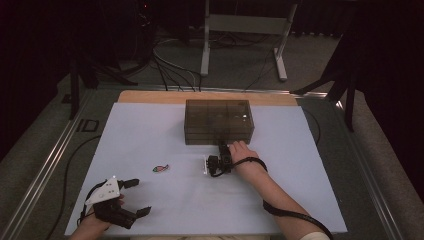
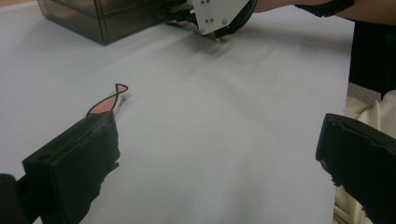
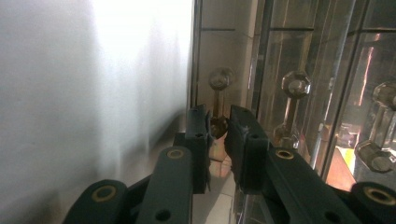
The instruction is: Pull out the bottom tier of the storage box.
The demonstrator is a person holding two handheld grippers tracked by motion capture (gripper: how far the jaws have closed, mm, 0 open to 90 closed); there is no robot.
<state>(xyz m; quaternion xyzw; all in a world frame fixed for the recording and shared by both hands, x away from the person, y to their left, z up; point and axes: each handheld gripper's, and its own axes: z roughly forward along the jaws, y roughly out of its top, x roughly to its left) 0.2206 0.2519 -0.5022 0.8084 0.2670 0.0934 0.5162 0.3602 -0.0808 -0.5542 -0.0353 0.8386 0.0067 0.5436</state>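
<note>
Right gripper (image 3: 218,128) is at the front face of the smoky drawer box (image 1: 219,121), which sits at the far middle of the bench (image 1: 150,130) on the pale sheet. In the right gripper view the jaws stand nearly together around a small clear drawer knob (image 3: 218,125); the pads look to be pressing on its stem, so I read it as a grip on the knob, not yet a pull. Two more knobs (image 3: 295,85) show further along the same face.

Judgement on the step in hand: opening that drawer. To do it well, keep the grip on the narrow stem behind the knob's head so the pads cannot slide off, then draw straight back along the drawer's travel, level with the bench. Any sideways or upward pull would likely tip or drag the light box across the sheet rather than slide the drawer. Pull slowly; if the box creeps, steady it.

Pose: the right hand (image 1: 243,151) lies low over the bench, forearm coming in from the near right edge, gripper pointing forward and about level at the box's lower front. The left gripper (image 1: 131,197) rests at the near left corner, well apart from the box, jaws wide open with nothing between them. A small fish-shaped piece (image 2: 108,100) lies flat on the sheet just ahead of its left jaw, untouched.
</note>
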